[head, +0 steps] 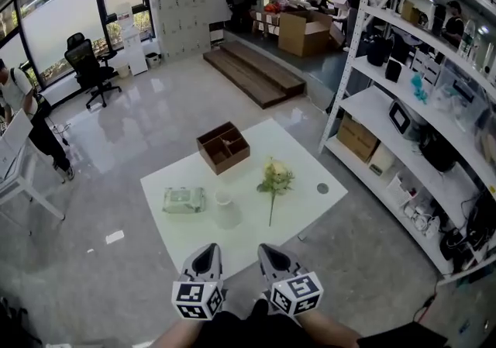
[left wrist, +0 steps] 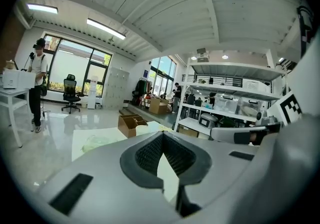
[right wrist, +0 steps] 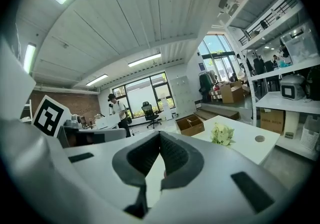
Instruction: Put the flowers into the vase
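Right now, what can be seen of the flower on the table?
The flower is a pale cream-yellow bloom cluster with green leaves on a thin green stem. It lies flat on the white table, with the bloom toward the far side and the stem toward the near edge. Only the table touches it.

We see bright, even daylight from the tall dark-framed windows [head: 54,21] and white ceiling strip lights [left wrist: 105,28]. The glossy pale floor [head: 147,122] shows glare. Edges bow strongly; gripper-view corners are black.
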`<state>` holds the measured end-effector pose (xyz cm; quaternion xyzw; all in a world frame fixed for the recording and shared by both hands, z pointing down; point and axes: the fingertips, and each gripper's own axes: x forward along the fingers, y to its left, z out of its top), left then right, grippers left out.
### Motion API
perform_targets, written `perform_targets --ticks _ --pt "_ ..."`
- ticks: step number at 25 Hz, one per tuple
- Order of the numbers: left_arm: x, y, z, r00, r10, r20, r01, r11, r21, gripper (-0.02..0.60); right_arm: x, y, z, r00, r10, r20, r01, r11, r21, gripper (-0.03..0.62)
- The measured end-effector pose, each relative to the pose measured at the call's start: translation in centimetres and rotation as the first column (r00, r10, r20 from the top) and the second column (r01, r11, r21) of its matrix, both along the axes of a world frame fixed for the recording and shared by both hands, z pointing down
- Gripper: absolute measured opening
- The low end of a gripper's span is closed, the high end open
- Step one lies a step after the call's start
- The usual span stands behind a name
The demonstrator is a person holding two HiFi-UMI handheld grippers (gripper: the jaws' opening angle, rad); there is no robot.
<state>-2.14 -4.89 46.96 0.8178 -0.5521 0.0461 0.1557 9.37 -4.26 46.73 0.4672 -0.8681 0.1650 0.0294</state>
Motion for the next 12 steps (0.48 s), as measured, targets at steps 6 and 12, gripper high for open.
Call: perform_targets --ticks 6,12 --pt "0.7 -2.5 1.1 1.0 0.0 0.001 0.0 0.999 -0.039 0.003 -0.7 -3.3 0.8 0.999 -0.041 0.002 0.041 0.999 -0.031 0.002" --pt "-0.1 -5.3 0.6 1.0 0.026 -0.008 -0.026 0.999 -0.024 0.003 -2.4 -5.8 0.0 0.999 -0.035 -0.008 0.035 0.999 -0.015 0.001"
